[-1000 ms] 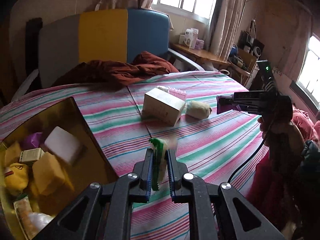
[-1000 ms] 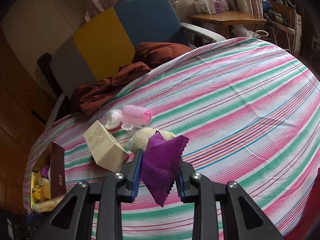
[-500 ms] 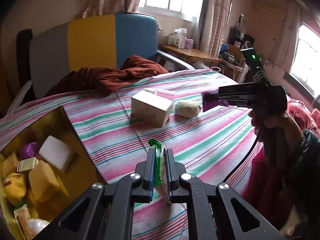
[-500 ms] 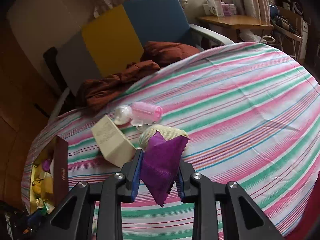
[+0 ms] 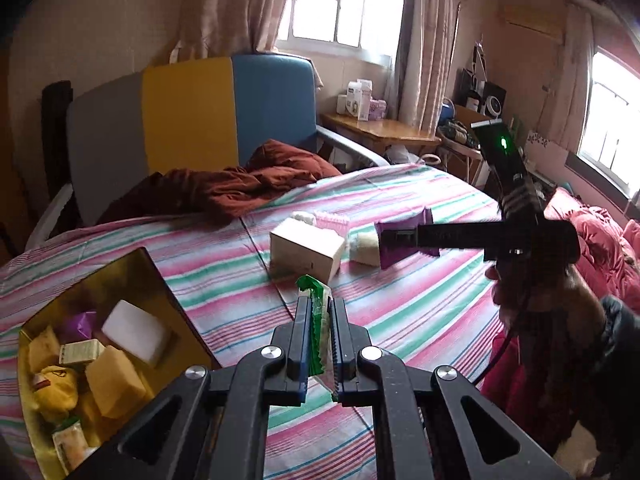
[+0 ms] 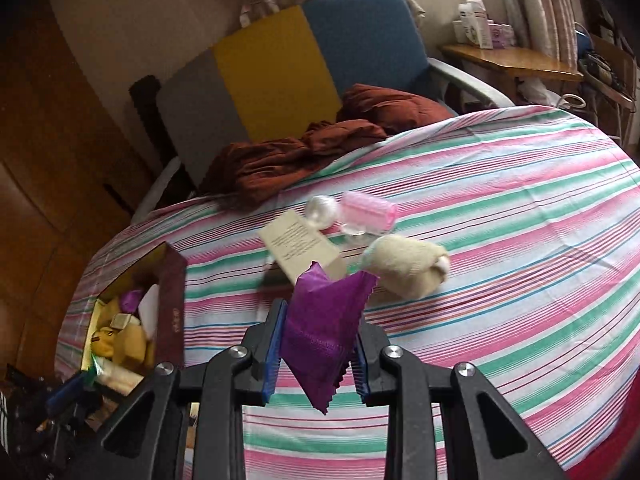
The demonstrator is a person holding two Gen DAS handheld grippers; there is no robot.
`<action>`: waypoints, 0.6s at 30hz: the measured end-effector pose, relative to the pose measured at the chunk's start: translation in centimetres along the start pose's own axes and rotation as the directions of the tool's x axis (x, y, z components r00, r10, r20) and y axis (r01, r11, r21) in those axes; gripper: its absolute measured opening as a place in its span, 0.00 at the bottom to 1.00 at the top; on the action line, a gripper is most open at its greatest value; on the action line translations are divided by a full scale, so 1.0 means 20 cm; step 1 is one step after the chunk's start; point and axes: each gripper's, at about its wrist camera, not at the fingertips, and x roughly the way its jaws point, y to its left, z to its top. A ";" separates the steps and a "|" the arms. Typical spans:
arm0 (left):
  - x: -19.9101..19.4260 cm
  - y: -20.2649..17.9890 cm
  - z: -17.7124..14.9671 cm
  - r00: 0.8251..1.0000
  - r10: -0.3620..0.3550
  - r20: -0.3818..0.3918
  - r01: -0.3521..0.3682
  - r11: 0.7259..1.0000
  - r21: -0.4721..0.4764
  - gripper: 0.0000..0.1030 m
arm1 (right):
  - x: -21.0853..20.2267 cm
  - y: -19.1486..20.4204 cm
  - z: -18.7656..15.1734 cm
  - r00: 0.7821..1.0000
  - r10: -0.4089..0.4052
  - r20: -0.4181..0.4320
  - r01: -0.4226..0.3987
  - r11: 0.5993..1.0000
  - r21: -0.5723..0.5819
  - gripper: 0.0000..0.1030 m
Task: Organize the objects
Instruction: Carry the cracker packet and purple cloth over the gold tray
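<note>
With your left tool (image 5: pixel 320 334) clamped on the green sachet (image 5: pixel 316 316) and right tool (image 6: pixel 316 350) clamped on the purple packet (image 6: pixel 322 328) above the bed (image 6: pixel 520 260), carry both level to the open box (image 5: pixel 160 292), releasing low inside.

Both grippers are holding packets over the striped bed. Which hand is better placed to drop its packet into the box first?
Left, probably. The left gripper, shut on the green packet, hangs right beside the open box. The right gripper, shut on the purple packet, sits farther off, near the cream carton.
</note>
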 end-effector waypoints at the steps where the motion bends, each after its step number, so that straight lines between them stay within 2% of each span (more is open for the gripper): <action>1: -0.01 0.01 0.00 1.000 0.003 0.005 -0.003 1.000 -0.002 0.09 | 0.00 0.01 0.00 1.000 0.005 -0.001 -0.005 1.000 -0.001 0.28; 10: -0.17 0.17 0.02 0.996 0.064 0.059 -0.060 0.996 -0.062 0.09 | 0.02 0.27 -0.01 0.995 0.101 -0.019 -0.102 0.994 -0.044 0.28; 18: -0.34 0.44 -0.05 0.982 0.166 0.090 -0.151 0.976 -0.160 0.09 | 0.08 0.60 -0.06 0.973 0.215 -0.081 -0.223 0.968 -0.118 0.28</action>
